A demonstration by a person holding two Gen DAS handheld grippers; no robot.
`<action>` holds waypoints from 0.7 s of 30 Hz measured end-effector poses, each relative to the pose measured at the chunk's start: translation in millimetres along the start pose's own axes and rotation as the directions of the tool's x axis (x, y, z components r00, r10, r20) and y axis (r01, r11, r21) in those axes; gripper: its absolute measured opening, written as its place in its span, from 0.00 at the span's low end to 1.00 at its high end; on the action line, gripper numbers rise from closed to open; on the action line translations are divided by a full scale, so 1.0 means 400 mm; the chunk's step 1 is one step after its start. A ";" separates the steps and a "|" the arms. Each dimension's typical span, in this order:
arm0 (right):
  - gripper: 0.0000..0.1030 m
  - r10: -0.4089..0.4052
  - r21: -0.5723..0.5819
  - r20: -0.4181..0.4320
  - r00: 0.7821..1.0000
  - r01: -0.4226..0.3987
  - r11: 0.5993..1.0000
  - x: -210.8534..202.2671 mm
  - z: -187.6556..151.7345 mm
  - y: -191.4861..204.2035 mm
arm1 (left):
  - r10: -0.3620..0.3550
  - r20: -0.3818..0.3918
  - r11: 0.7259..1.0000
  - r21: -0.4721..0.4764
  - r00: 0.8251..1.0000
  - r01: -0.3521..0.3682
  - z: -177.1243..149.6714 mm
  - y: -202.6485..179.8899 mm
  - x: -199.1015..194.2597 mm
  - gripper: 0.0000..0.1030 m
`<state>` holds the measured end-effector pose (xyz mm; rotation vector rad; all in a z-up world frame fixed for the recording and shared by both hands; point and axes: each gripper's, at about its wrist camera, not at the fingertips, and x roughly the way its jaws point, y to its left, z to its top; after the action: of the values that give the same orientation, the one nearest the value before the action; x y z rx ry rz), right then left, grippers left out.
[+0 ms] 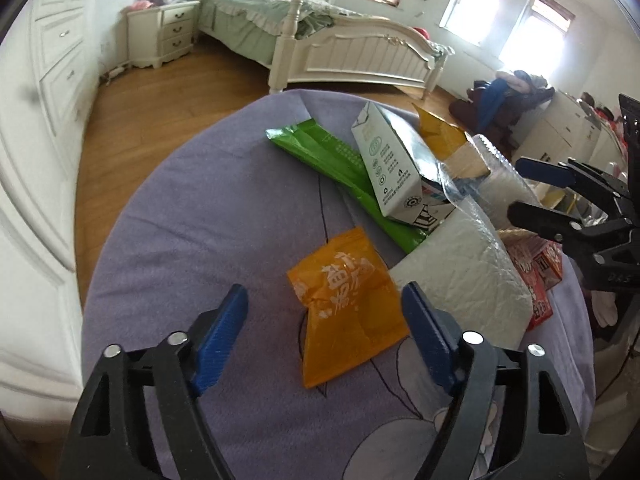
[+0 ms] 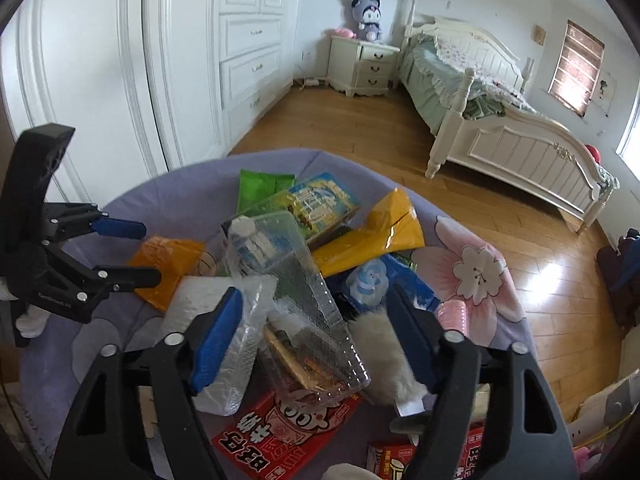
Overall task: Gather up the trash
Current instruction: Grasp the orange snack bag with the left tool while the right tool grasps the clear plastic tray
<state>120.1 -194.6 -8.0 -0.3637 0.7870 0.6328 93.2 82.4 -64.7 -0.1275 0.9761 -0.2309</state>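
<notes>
Trash lies in a heap on the round purple surface (image 1: 192,208) in front of me. I go from left to right.

My left claw (image 1: 322,312) is wide open. It holds nothing. It hangs just over an orange bag (image 1: 344,312), and the bag lies flat on the surface between the two blue fingers (image 1: 222,336). I cannot tell if the fingers touch the bag.

Behind the orange bag is a long green wrapper (image 1: 332,164). A white carton (image 1: 390,164) lies tilted on top of it. A white paper pad (image 1: 464,276) sits just right of the orange bag. A red box (image 1: 540,280) peeks out at its right edge.

My right claw (image 2: 316,312) is wide open too, and it grips nothing. It is over the middle of the heap. A clear plastic tray (image 2: 308,304) sits between its fingers, tilted up, with some brown stuff inside. Bubble wrap (image 2: 240,344) is beside the left finger. A fuzzy grey thing (image 2: 384,356) is near the right finger. I cannot tell what it is.

A yellow bag (image 2: 380,236) lies behind the tray, with a green and blue pack (image 2: 320,204) farther back. A red pack (image 2: 280,432) with big letters lies closest to me, under the tray.

Far behind the surface I see a wood floor (image 2: 360,128), a white bed (image 2: 512,136) and a plush toy (image 2: 368,18) on a small stand (image 2: 364,64).
</notes>
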 end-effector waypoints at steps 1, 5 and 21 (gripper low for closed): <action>0.51 0.031 0.012 -0.021 0.999 -0.031 0.999 0.012 -0.004 -0.002 | 0.006 -0.009 1.000 0.005 1.000 -0.006 0.003 -0.003 0.009 0.62; 0.40 0.066 0.019 0.010 0.998 -0.066 0.998 -0.018 -0.014 0.014 | 0.013 -0.007 1.000 0.017 1.000 -0.013 0.013 -0.019 0.019 0.24; 0.37 -0.187 0.365 0.355 0.916 0.048 0.930 -0.406 -0.304 -0.112 | -0.228 0.220 0.962 0.200 0.949 0.185 0.047 -0.407 -0.177 0.20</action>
<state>-3.6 -355.5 36.9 0.0439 0.4795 0.4171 48.2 -57.5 37.1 -0.0922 0.6953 -0.4840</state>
